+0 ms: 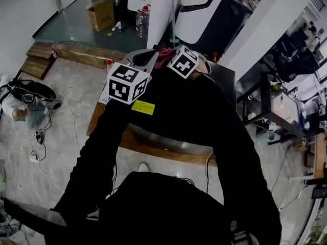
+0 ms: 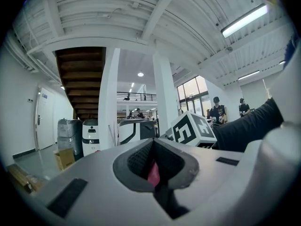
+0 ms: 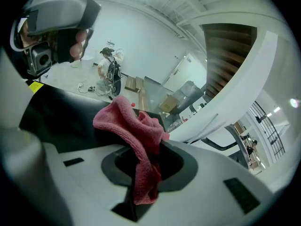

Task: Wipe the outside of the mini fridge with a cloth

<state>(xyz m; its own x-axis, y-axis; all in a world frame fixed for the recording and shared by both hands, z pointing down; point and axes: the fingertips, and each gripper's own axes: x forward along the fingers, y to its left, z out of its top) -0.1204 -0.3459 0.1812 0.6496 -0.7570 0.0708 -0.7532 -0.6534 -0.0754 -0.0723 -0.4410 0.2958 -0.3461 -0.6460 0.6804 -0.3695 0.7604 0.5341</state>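
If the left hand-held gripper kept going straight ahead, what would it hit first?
Probably nothing nearby: past the pink cloth pinched in its jaws, the line looks open to the distant white pillar. The marker cube on the right hand-held gripper sits right of that line.

Bright even light, fisheye-warped edges

Above the table (image 1: pixel 153 148), the left gripper (image 2: pixel 154 168) and the right gripper (image 3: pixel 143 173) sit side by side at 12 o'clock from the person, both clamped on the cloth (image 3: pixel 129 126) between them. On the floor beyond the table, planks (image 1: pixel 82 54) lie at 10 o'clock and a cardboard box (image 1: pixel 100 14) stands at 11, with a bottle (image 1: pixel 143 20) to its right. Cables (image 1: pixel 38 103) lie on the floor at 9 o'clock.
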